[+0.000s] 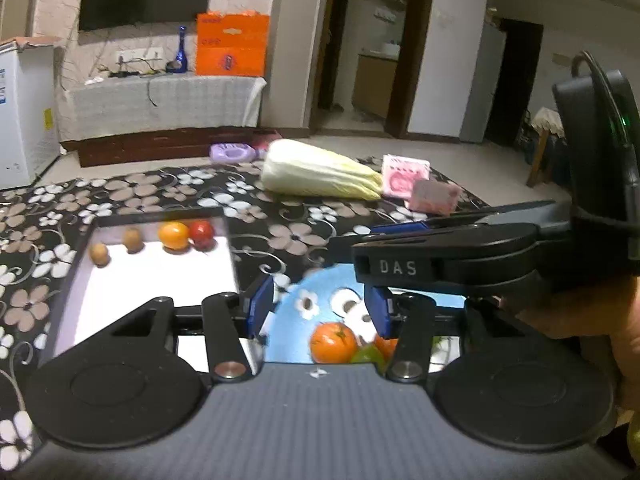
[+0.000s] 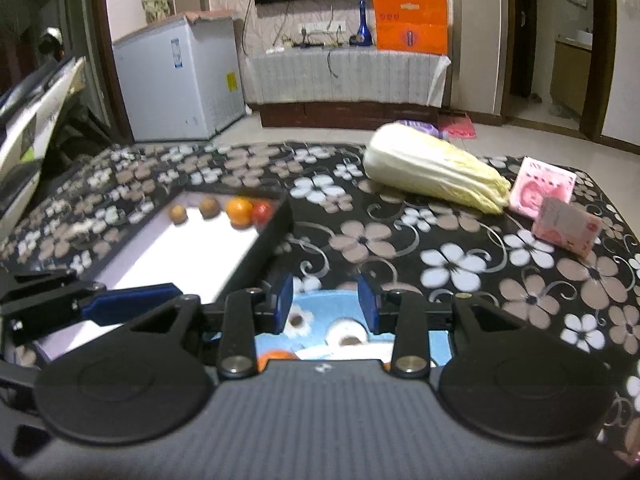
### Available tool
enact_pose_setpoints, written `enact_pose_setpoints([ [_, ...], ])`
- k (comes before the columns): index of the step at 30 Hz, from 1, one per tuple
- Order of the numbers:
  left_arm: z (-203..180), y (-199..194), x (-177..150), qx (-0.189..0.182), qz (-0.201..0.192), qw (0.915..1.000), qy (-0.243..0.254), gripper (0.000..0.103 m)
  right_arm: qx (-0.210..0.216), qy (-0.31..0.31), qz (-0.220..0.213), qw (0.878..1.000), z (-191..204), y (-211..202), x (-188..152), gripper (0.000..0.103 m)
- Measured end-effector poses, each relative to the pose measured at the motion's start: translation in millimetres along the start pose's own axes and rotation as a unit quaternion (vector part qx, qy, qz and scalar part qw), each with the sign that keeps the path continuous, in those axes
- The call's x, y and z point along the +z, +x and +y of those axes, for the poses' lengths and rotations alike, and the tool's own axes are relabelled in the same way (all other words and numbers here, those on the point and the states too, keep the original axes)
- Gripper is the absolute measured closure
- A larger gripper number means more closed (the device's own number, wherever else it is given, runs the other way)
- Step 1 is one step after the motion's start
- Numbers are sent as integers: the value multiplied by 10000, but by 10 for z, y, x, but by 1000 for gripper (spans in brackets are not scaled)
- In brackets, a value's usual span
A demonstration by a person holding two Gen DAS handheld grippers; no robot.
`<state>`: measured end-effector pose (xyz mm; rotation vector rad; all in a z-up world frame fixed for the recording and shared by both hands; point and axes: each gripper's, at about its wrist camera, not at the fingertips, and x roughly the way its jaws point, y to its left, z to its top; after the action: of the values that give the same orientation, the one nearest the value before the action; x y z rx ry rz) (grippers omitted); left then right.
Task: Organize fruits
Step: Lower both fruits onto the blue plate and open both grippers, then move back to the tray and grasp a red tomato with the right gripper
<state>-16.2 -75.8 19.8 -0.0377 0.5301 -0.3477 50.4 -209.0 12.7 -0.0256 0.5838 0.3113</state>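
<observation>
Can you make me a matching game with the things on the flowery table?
Things:
1. cabbage
2. tomato
3. orange bag
4. pink packs

Places:
A. in the tray, at the right end of the fruit row
B. on the far counter, by the blue bottle
C. right of the cabbage's leafy tip
D. lying on its side, mid-table

Pairs: 1-D, 2-A, 3-B, 4-C

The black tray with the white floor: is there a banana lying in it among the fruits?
No. The tray holds only four small round fruits along its far edge: two brown ones, an orange and a red one.
</observation>
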Motion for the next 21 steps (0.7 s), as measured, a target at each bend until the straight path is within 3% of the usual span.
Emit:
enact_pose_setpoints([
  [4,146,-19,46,34,-21,9998,-175,47,26,21,-223,9997,94,5,51,64],
  [7,303,-2,80,-386,37,9972,-638,47,-6,23,-392,9992,153,-5,88,64],
  [10,301,-43,110,-124,-161,9988,-435,47,-75,106,-568,9983,164,-31,118,64],
  [14,406,24,150,326,-134,9983,-460,47,-139,171,-667,9975,177,-14,183,64],
  [21,761,190,174,1257,42,9904,-571,47,212,-192,-377,9989,470,268,331,65],
])
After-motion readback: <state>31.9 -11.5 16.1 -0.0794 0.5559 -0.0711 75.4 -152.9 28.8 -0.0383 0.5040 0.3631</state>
